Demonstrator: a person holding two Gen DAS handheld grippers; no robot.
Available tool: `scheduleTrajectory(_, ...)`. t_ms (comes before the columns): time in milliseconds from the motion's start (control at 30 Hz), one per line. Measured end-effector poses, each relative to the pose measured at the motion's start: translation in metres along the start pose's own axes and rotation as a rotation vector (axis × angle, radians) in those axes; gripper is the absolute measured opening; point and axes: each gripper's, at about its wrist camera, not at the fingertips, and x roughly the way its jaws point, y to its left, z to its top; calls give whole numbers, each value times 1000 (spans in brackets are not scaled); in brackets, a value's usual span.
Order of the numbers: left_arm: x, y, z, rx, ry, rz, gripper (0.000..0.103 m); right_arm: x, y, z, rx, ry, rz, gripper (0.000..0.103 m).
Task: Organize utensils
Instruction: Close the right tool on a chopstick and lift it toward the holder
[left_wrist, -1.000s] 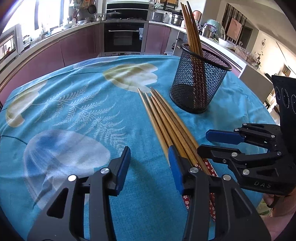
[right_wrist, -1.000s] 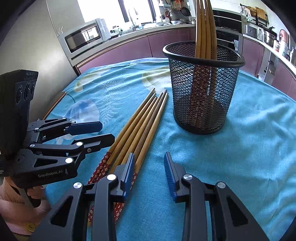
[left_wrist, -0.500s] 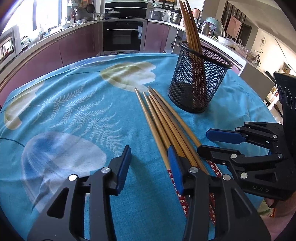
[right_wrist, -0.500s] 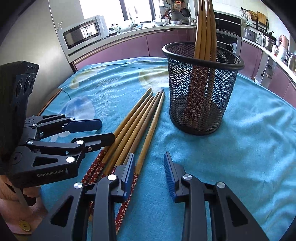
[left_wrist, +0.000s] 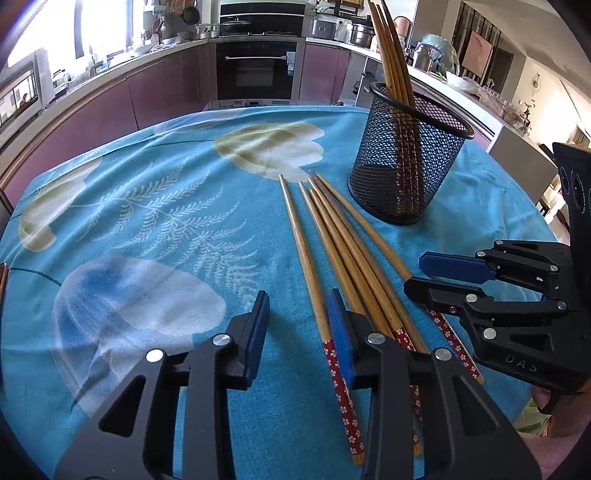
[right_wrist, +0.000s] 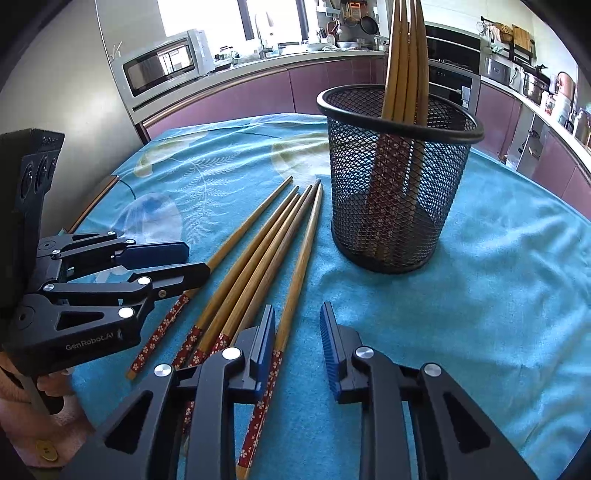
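Where mesh cup (right_wrist: 399, 206) stands, chopsticks (right_wrist: 404, 62) inside.

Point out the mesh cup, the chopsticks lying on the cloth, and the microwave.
mesh cup (right_wrist: 399, 206): right wrist view, front of its wire wall.
chopsticks lying on the cloth (right_wrist: 258, 254): right wrist view, bare wood shaft mid-bundle.
microwave (right_wrist: 162, 66): right wrist view, its glass door.

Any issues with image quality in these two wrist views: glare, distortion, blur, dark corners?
Left wrist view: strong fisheye bending and black corners; the window at top left is blown out; the chopsticks on the cloth and mesh holder are sharp. Right wrist view: same curvature and dark corners, overexposed window behind the microwave; sunlit tablecloth, no motion blur.
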Motion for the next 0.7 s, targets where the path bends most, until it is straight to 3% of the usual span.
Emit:
scheduleTrajectory(233, 15, 0, 16, 11, 15, -2, 27, 8, 2, 9, -8, -4, -16, 23)
scheduleTrajectory(367, 22, 2, 23, 7, 22, 1, 18, 14, 3, 15, -11, -9, -25, 21)
scheduleTrajectory(567, 26, -2, 28, 7, 21, 16, 11, 17, -2, 19, 16, -15, -16, 9)
scheduleTrajectory(700, 26, -1, 28, -24, 16, 12, 8, 15, -7, 18, 50, -16, 8, 7)
